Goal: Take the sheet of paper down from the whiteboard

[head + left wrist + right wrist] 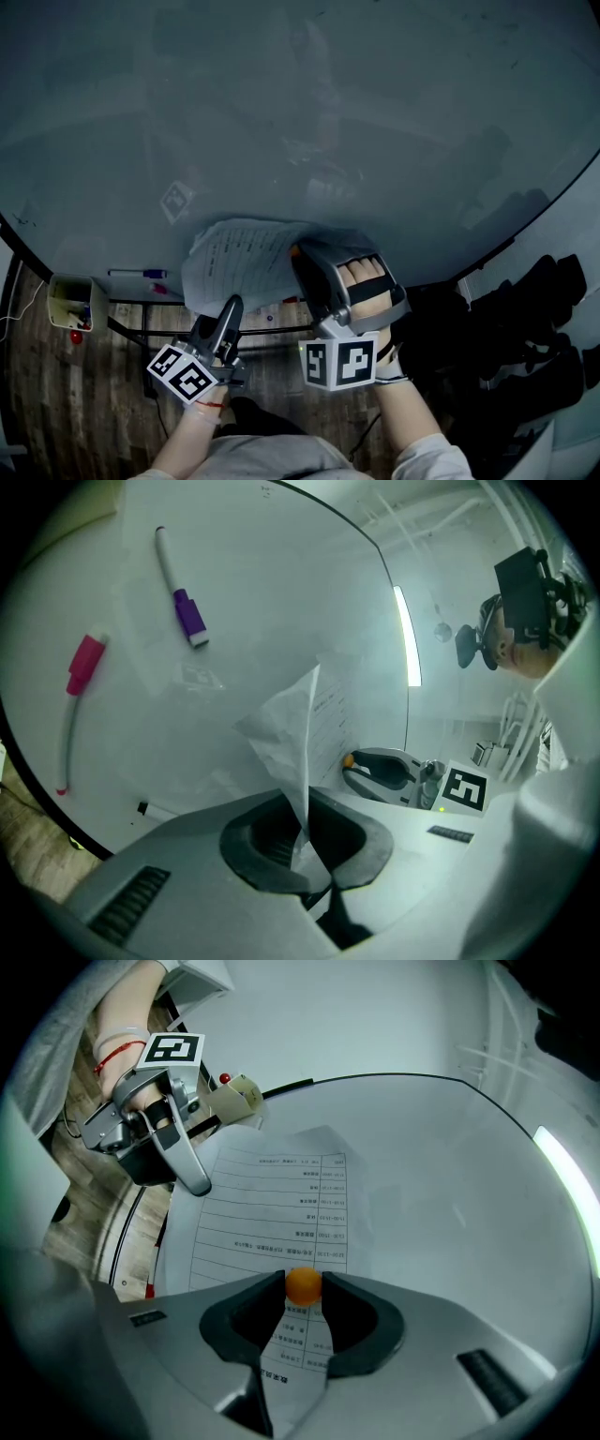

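The printed sheet of paper (242, 262) lies against the whiteboard (309, 122), its lower part crumpled and lifted off the board. My left gripper (231, 306) is shut on the sheet's lower edge; in the left gripper view the paper (302, 726) stands up out of the closed jaws of the left gripper (302, 829). My right gripper (303, 1284) holds a small orange magnet (303, 1285) between its fingertips, right over the sheet (272, 1213). The same right gripper (298, 255) sits at the sheet's right side in the head view. The left gripper (192, 1180) also shows in the right gripper view.
A purple-capped marker (183, 600) and a pink-capped marker (81, 672) stick to the board. Below the board a ledge holds a marker (139, 274) and a small white box (75, 302). Dark bulky things (525, 328) stand at the right over wooden floor (56, 394).
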A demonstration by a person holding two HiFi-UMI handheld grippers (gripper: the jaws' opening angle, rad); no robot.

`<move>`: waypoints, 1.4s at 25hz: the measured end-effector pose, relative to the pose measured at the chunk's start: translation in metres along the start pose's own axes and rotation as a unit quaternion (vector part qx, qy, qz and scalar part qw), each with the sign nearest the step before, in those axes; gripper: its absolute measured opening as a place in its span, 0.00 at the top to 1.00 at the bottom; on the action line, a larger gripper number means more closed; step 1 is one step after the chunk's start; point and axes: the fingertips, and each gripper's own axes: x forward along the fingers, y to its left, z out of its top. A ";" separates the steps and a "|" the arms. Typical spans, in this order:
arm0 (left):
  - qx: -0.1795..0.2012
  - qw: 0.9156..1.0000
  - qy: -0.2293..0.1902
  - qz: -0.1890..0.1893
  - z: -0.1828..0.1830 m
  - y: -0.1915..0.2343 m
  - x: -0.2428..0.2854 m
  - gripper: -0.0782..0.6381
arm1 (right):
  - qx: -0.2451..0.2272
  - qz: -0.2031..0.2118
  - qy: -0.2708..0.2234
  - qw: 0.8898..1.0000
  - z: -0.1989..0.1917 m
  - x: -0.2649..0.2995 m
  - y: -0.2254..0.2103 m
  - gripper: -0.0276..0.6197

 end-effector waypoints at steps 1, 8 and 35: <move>-0.001 1.000 0.001 0.000 -0.002 0.000 0.000 0.87 | 0.001 0.002 0.000 1.000 -0.001 0.000 0.002 0.75; -0.022 1.000 0.001 0.013 -0.012 0.006 -0.007 0.87 | 0.010 0.012 0.005 1.000 -0.007 -0.003 0.009 0.75; -0.064 0.997 0.019 0.034 -0.045 0.024 -0.030 0.87 | 0.032 0.006 0.032 0.999 -0.034 -0.004 0.013 0.75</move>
